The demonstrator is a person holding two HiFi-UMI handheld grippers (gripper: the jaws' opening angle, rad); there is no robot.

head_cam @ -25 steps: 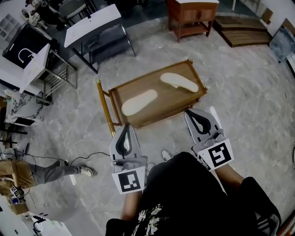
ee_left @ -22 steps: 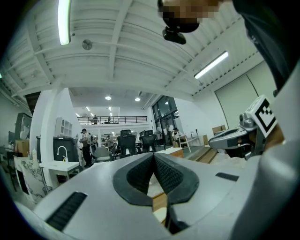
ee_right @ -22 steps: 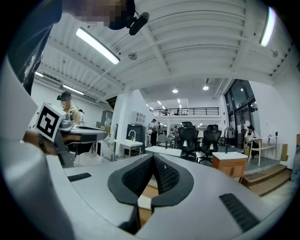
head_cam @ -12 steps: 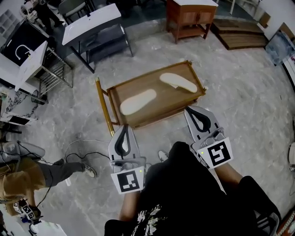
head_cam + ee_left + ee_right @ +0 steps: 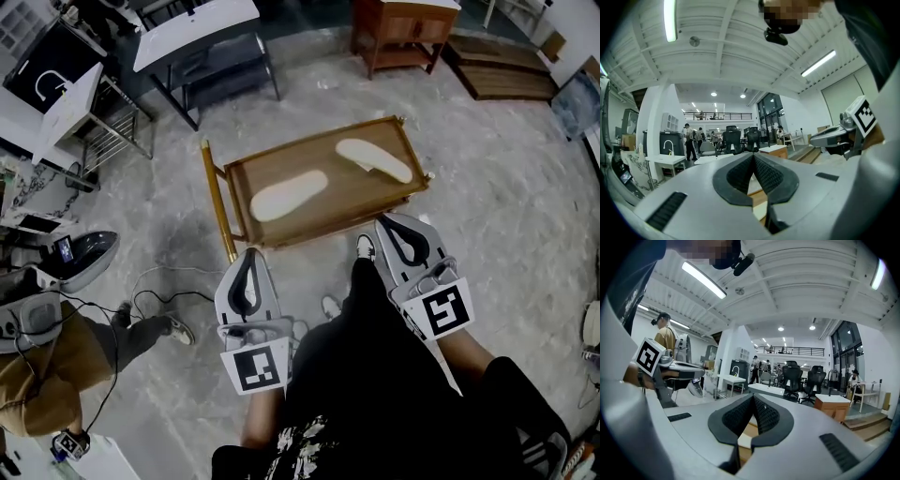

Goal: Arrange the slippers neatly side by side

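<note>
Head view: left slipper point(image 5: 289, 195) and right slipper point(image 5: 373, 159) lie apart, askew, on the table point(image 5: 339, 202). Left gripper point(image 5: 249, 255) and right gripper point(image 5: 399, 225) hover near its front edge.
Left gripper view — jaws closed, empty.
Right gripper view — jaws closed, empty.

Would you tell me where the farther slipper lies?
In the head view, the farther slipper lies at the right end of the wooden table, apart from the other slipper.
</note>
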